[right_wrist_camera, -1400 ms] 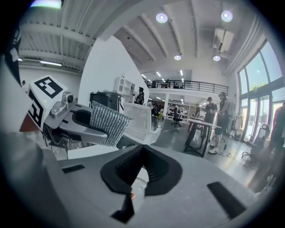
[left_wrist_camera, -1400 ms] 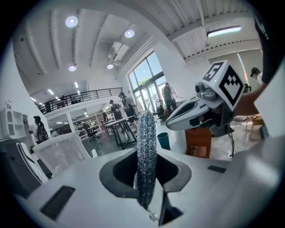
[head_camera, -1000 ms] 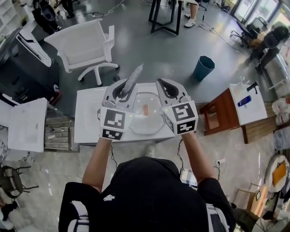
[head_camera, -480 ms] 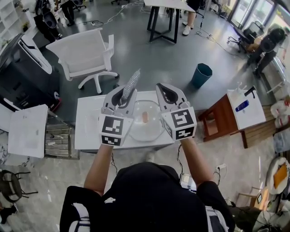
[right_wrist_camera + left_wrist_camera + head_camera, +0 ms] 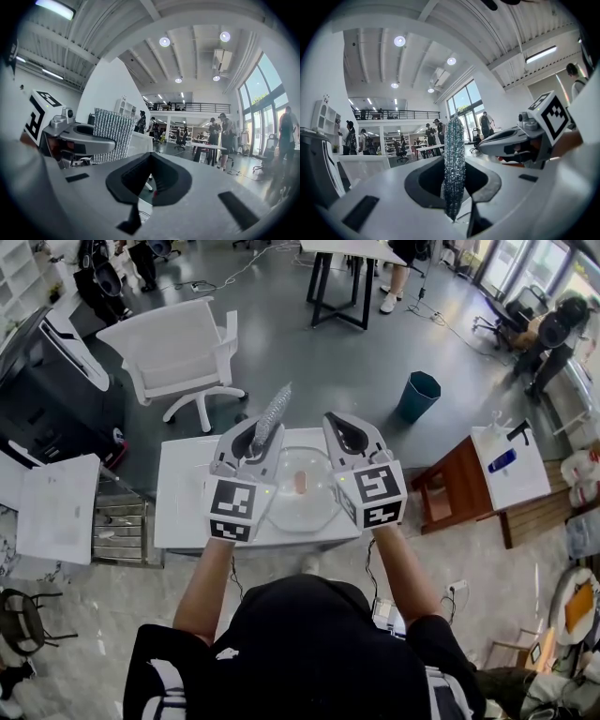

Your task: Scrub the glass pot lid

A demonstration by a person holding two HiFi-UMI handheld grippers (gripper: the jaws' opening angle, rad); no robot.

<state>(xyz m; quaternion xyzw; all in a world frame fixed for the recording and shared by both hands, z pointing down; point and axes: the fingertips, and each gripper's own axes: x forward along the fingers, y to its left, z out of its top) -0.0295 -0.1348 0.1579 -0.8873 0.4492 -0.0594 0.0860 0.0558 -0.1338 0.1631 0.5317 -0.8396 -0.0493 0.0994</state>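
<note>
From the head view, the glass pot lid (image 5: 302, 510) lies flat on the white bench (image 5: 178, 493), knob up, just below and between my two tools. It is round and clear, so the bench shows through it, and a tan knob (image 5: 300, 482) sits at its middle. My left tool (image 5: 253, 432) hangs over the lid's left edge and my right tool (image 5: 345, 427) over its right edge. From this height I can't say whether either one touches the glass. A silvery scrubber (image 5: 274, 409) sticks out of the left tool's tip, slanting away from me past the far edge of the bench.

In the left gripper view, my left tool (image 5: 457, 192) is clamped on the scrubber (image 5: 454, 159). The scrubber stands upright and edge-on, a narrow strip of glittering mesh. My right tool (image 5: 513, 143) sits just beside it on the right.

In the right gripper view, my right tool (image 5: 151, 178) has its jaws pressed together with nothing between them. At the left is my left tool (image 5: 77, 136), with the scrubber (image 5: 112, 133) seen broadside as a sparkling silver rectangle.
</note>
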